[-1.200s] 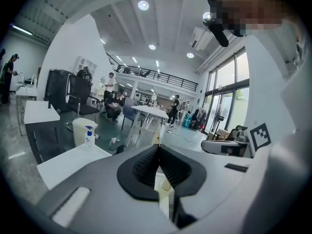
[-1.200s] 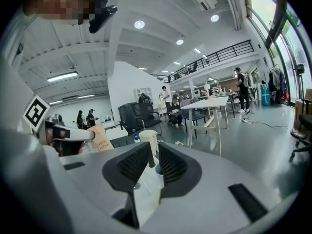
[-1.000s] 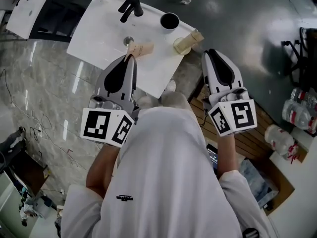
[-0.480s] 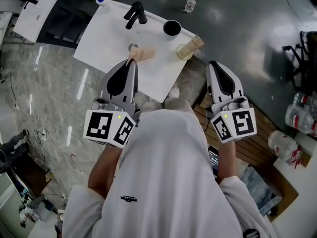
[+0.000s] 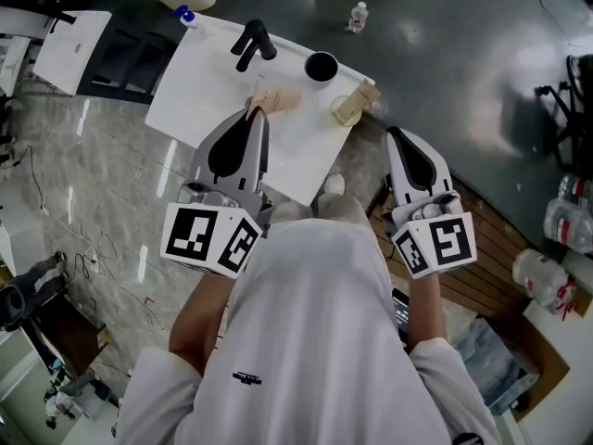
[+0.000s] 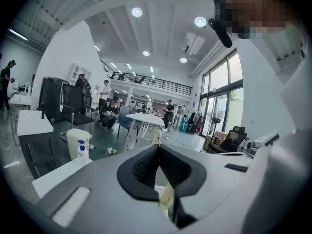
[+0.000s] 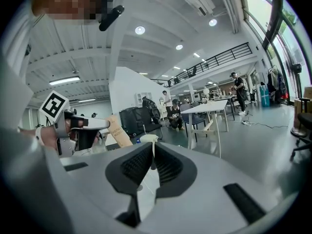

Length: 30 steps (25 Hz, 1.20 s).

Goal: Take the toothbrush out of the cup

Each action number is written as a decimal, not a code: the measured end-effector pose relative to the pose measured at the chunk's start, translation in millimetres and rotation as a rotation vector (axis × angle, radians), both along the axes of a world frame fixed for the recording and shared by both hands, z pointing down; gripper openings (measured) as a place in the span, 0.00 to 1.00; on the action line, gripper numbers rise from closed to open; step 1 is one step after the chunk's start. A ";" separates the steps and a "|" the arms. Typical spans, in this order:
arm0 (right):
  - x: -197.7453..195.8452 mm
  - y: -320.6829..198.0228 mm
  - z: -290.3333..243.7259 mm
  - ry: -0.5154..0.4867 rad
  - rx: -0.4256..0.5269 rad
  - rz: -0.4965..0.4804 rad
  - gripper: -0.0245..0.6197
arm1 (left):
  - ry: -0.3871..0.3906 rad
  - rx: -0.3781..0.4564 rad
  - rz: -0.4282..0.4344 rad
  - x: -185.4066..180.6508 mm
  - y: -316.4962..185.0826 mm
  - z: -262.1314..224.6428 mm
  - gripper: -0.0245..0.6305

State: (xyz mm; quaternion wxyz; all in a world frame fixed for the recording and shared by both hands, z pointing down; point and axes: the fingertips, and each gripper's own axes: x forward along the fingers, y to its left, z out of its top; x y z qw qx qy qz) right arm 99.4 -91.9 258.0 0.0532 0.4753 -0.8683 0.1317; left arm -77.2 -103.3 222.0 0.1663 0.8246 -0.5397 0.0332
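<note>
Tan boxed toothbrush (image 5: 275, 99) (outside cup (image 5: 345, 109))

— Where is there room over the white counter (image 5: 190, 95)?

— The left half is bare from the near edge to the far one, so a gripper could pass there. Only a blue-capped bottle (image 5: 186, 14) stands at the far left corner.

— And the far right?

— It's crowded. The black tap (image 5: 252, 40) stands at the far edge, with the black cup (image 5: 321, 66) upright just right of it. A pale cup (image 5: 350, 107) lies tipped at the right corner.

— Between those?

— The left gripper (image 5: 257, 111) fills that gap, clamped on the toothbrush packet (image 5: 280, 99). The right gripper (image 5: 396, 137), pinched together and empty, hangs off the counter's right edge.
</note>
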 end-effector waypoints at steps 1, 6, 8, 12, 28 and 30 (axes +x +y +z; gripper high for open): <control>1.7 -1.6 0.6 -0.001 -0.002 0.003 0.06 | 0.001 0.003 0.005 2.6 -4.2 -0.9 0.04; 7.5 -14.1 3.3 -0.009 -0.011 0.015 0.06 | -0.002 0.009 0.027 12.5 -27.7 -1.7 0.04; 9.5 -19.8 4.0 -0.011 -0.013 0.016 0.06 | -0.007 0.005 0.034 16.1 -36.9 1.3 0.04; 10.7 -31.5 9.0 -0.010 -0.022 0.009 0.06 | -0.012 -0.011 0.038 21.3 -53.4 12.7 0.04; 6.6 -59.7 50.3 -0.030 -0.100 -0.005 0.06 | -0.044 -0.111 0.074 43.4 -110.9 85.2 0.04; 6.0 -61.9 56.9 -0.027 -0.109 -0.004 0.06 | -0.041 -0.126 0.073 45.3 -116.7 96.2 0.04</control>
